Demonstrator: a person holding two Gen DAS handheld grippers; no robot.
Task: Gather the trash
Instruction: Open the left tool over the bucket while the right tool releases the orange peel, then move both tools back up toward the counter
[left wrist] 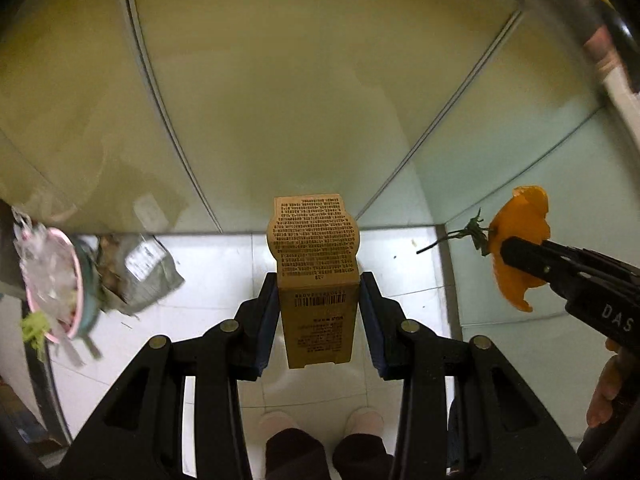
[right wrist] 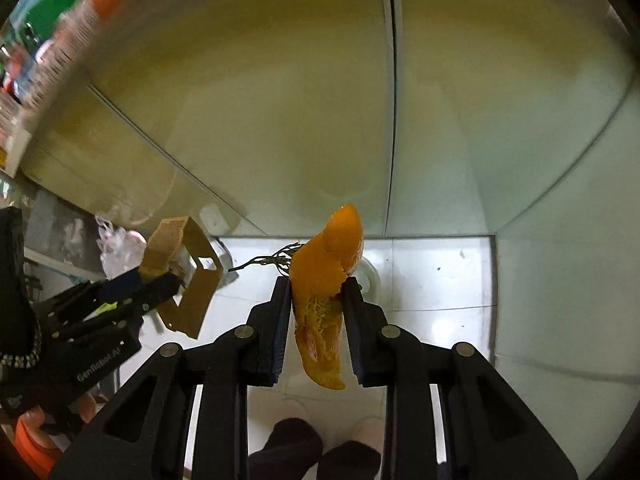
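Observation:
My left gripper [left wrist: 319, 280] is shut on a flattened brown cardboard box [left wrist: 316, 280] with black print and a barcode, held up in the air above the floor. My right gripper [right wrist: 316, 284] is shut on an orange peel [right wrist: 326, 292] with a green stem [right wrist: 272, 260]. In the left wrist view the right gripper [left wrist: 504, 250] and the peel [left wrist: 516, 240] show at the right. In the right wrist view the left gripper [right wrist: 168, 280] with the box [right wrist: 188, 280] shows at the left.
A pink bin [left wrist: 60, 280] with a clear plastic liner and scraps sits at the left over white floor tiles [left wrist: 200, 264], with a grey printed bag [left wrist: 144, 276] beside it. Pale wall panels [left wrist: 280, 100] rise ahead. The person's feet [left wrist: 320, 424] are below.

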